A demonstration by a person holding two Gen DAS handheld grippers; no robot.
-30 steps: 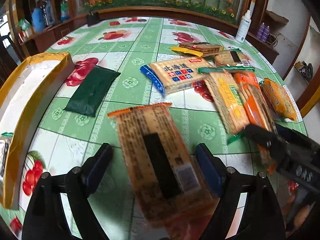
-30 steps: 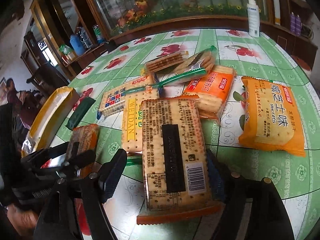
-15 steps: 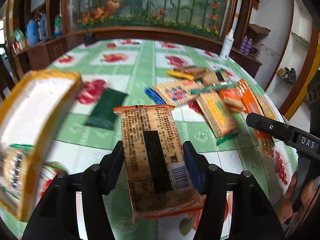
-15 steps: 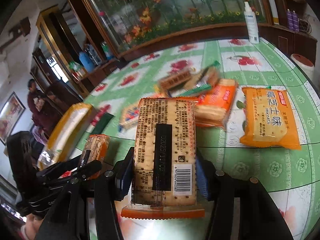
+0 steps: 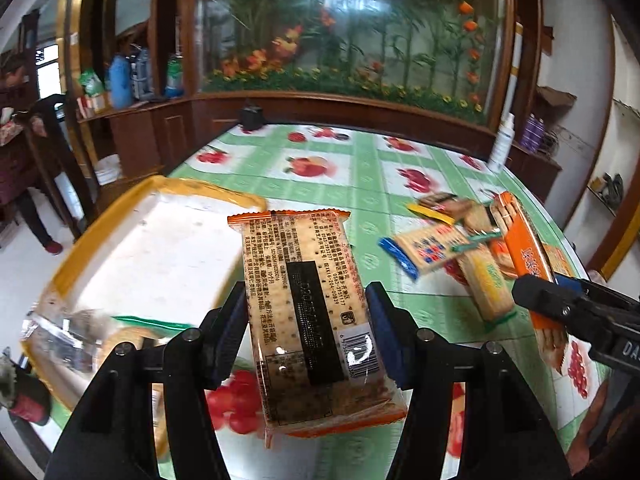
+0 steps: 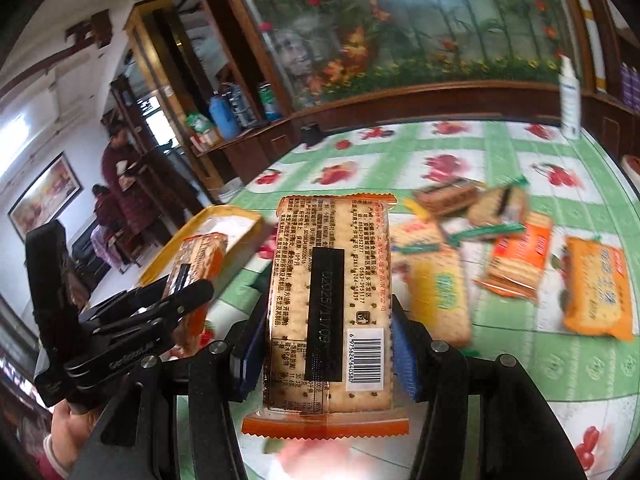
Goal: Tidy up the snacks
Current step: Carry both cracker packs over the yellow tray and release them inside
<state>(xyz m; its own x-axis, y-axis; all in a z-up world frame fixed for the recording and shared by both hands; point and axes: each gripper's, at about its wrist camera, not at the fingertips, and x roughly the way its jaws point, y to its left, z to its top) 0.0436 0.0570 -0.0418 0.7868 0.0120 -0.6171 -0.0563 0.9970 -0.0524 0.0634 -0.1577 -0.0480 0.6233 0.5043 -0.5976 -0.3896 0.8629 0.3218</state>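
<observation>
Green-and-white oilcloth printed with red fruit covers the round table (image 5: 360, 184), which fills the middle of both views under a wide glass panel painted with flowers. At the left of the left wrist view lies the yellow-rimmed tray (image 5: 100, 236), its white floor mostly bare, with a blurred packet (image 5: 132, 332) at its near end. Loose cracker packets (image 6: 512, 260) are scattered across the right half of the right wrist view, an orange bag (image 6: 596, 292) lying furthest right. My left gripper (image 5: 306, 328) has just been closing: its blue pads pinch the long sides of a clear cracker packet with orange ends (image 5: 308, 316), lifted clear of the cloth at lower centre, back label up and barcode toward me. My right gripper (image 6: 326, 354) has likewise just been closing, and its pads squeeze a second cracker packet of the same kind (image 6: 328, 304), held up at the centre of its view, barcode at lower right. A white spray bottle (image 6: 570, 100) stands at the table's far right edge. Two people (image 6: 116, 184) stand in the room at the left of the right wrist view
</observation>
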